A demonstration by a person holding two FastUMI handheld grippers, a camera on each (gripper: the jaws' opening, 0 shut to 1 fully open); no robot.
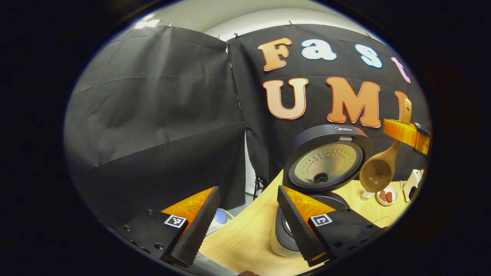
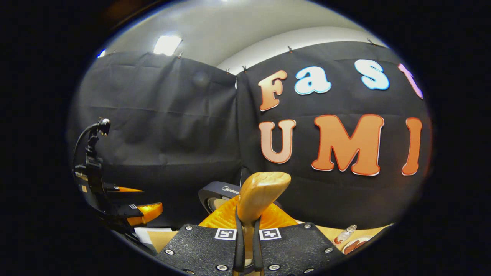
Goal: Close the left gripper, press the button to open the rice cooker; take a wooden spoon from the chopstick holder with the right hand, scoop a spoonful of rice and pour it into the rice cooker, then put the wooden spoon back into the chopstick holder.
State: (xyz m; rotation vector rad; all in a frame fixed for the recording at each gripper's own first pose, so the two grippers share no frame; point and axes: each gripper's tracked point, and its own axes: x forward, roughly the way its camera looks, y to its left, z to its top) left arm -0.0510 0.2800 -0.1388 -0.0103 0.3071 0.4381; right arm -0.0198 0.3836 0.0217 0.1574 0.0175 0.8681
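The rice cooker (image 1: 291, 234) stands on the wooden table with its round lid (image 1: 326, 159) raised and the inner side facing me. My left gripper (image 1: 247, 226) hangs open in front of it, nothing between its fingers. At the right, my right gripper (image 1: 401, 132) holds the wooden spoon (image 1: 378, 172) by the handle, bowl hanging down beside the lid; the bowl looks bare. In the right gripper view my right gripper (image 2: 247, 230) is shut on the spoon handle (image 2: 262, 191), which sticks up between the fingers. The cooker lid (image 2: 220, 195) peeks behind it, the left gripper (image 2: 130, 211) at far left.
A small white dish (image 1: 386, 196) with red pieces, a little bottle (image 1: 366, 194) and a white object (image 1: 412, 184) sit on the table (image 1: 245, 237) right of the cooker. The bottle (image 2: 345, 234) is low on the right. Black cloth walls stand behind.
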